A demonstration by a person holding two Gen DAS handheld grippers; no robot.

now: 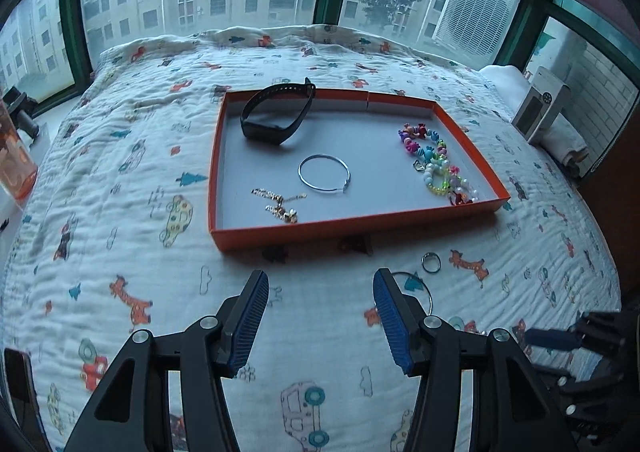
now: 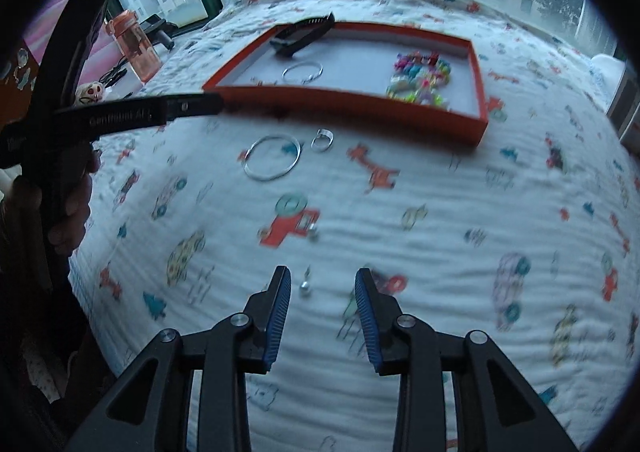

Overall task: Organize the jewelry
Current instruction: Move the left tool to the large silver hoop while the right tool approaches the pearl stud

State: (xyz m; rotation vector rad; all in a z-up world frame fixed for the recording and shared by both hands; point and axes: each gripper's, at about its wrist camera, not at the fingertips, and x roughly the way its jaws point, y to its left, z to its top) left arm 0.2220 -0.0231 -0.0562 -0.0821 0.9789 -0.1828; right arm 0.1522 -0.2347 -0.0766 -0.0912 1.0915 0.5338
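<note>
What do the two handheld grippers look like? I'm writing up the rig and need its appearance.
Both match: the left gripper and right gripper have black angular linkage arms joined by silver round pins, each ending in two flat fingers faced with ribbed blue pads. The right wrist view shows the left tool's long black body with faint pale lettering.

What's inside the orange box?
Inside the orange box lie a black wristband, a silver bangle, a gold chain and colourful bead bracelets. Nothing in it looks covered.
</note>
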